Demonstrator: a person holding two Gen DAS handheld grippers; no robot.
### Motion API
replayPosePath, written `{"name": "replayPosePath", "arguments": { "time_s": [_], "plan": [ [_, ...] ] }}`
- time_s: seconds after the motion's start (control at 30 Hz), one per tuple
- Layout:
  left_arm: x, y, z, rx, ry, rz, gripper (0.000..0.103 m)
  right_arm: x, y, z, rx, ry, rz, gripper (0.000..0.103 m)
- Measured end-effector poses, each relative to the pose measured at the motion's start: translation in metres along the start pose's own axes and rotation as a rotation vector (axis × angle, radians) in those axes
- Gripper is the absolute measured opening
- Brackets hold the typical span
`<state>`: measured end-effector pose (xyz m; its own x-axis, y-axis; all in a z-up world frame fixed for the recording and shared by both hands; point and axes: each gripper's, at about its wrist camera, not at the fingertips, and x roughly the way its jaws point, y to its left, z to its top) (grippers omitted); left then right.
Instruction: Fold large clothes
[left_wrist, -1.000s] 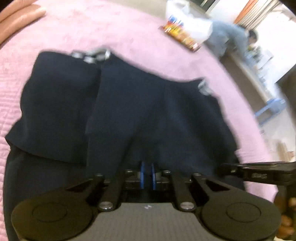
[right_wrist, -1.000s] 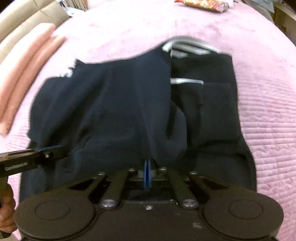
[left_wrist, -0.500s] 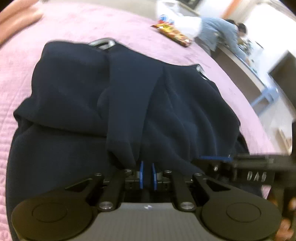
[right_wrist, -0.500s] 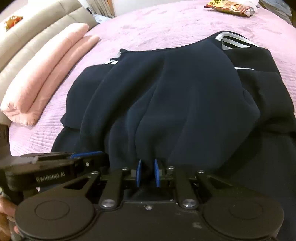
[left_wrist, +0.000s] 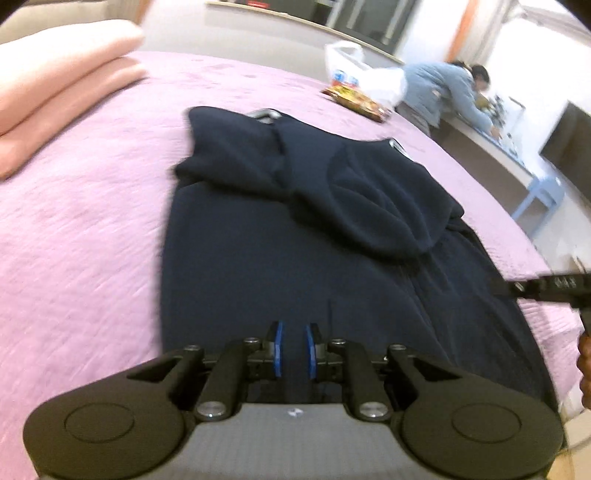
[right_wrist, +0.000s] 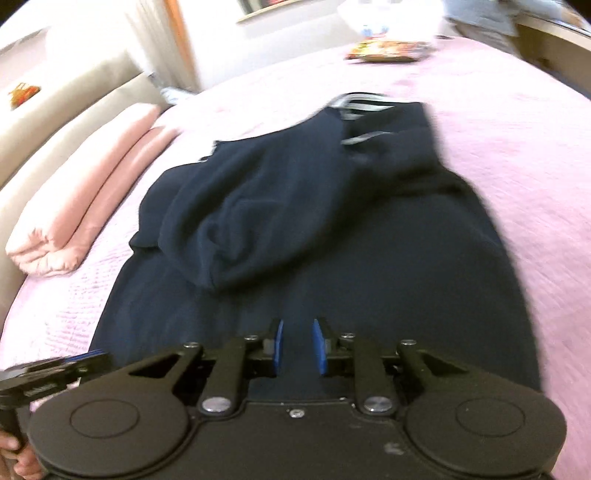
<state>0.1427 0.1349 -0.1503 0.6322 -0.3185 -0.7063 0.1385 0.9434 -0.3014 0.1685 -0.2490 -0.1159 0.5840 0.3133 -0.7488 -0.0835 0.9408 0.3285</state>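
A large dark navy garment (left_wrist: 332, 229) lies on the pink bedspread (left_wrist: 81, 206), its two sleeves folded in over the chest. It also shows in the right wrist view (right_wrist: 332, 229). My left gripper (left_wrist: 294, 349) is open and empty above the garment's near hem. My right gripper (right_wrist: 298, 346) is open and empty above the same hem. The right gripper shows at the right edge of the left wrist view (left_wrist: 546, 290); the left gripper shows at the lower left of the right wrist view (right_wrist: 55, 376).
Folded pink blankets (left_wrist: 55, 99) lie at the bed's left side, also in the right wrist view (right_wrist: 85, 206). A snack packet (left_wrist: 356, 99) and a white bag (left_wrist: 354, 70) sit at the far edge. A person (left_wrist: 443, 92) leans over a counter beyond the bed.
Both grippers have let go of the folded-in cloth, opened, and drawn back toward the near hem. The sleeves now lie across the chest.
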Motion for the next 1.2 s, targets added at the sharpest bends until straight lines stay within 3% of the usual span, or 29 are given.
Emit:
{"name": "replayPosePath", "arguments": {
  "time_s": [0.07,0.2,0.23,0.27,0.33,0.57,0.67,0.83,0.97,1.0,1.07,1.13,1.17,1.2],
  "plan": [
    [-0.031,0.004,0.001,0.017,0.000,0.016,0.028,-0.031,-0.010,-0.010,0.000,0.006,-0.042,0.031],
    [-0.082,0.018,0.008,0.037,-0.037,0.063,0.060,-0.086,-0.033,-0.017,-0.033,-0.055,-0.185,0.046],
    [-0.089,0.024,0.007,0.008,-0.038,0.051,0.066,-0.097,-0.039,-0.020,-0.021,-0.070,-0.211,0.057],
    [-0.094,0.032,0.003,-0.033,-0.037,0.034,0.068,-0.103,-0.044,-0.024,-0.006,-0.074,-0.231,0.071],
    [-0.093,0.043,-0.009,-0.117,-0.017,0.013,0.069,-0.111,-0.057,-0.037,0.038,-0.064,-0.254,0.077],
    [-0.059,0.063,-0.071,-0.286,0.146,-0.023,0.065,-0.092,-0.082,-0.091,0.072,0.074,-0.280,0.075],
    [-0.058,0.072,-0.085,-0.347,0.138,-0.083,0.065,-0.092,-0.087,-0.109,0.068,0.099,-0.270,0.075],
    [-0.056,0.107,-0.102,-0.609,0.099,-0.251,0.067,-0.086,-0.103,-0.129,0.140,0.130,-0.242,0.075],
    [-0.047,0.107,-0.109,-0.636,0.124,-0.313,0.072,-0.076,-0.106,-0.136,0.204,0.165,-0.181,0.074],
    [-0.043,0.104,-0.110,-0.627,0.142,-0.324,0.072,-0.073,-0.105,-0.138,0.209,0.179,-0.161,0.071],
    [-0.037,0.095,-0.112,-0.601,0.150,-0.333,0.075,-0.069,-0.099,-0.138,0.200,0.204,-0.133,0.049],
    [-0.033,0.087,-0.112,-0.584,0.133,-0.339,0.084,-0.068,-0.091,-0.137,0.173,0.204,-0.146,0.039],
    [-0.031,0.085,-0.111,-0.579,0.131,-0.339,0.083,-0.069,-0.088,-0.137,0.162,0.203,-0.150,0.028],
    [-0.030,0.081,-0.109,-0.561,0.132,-0.334,0.075,-0.070,-0.085,-0.135,0.153,0.199,-0.151,0.023]
  ]
}}
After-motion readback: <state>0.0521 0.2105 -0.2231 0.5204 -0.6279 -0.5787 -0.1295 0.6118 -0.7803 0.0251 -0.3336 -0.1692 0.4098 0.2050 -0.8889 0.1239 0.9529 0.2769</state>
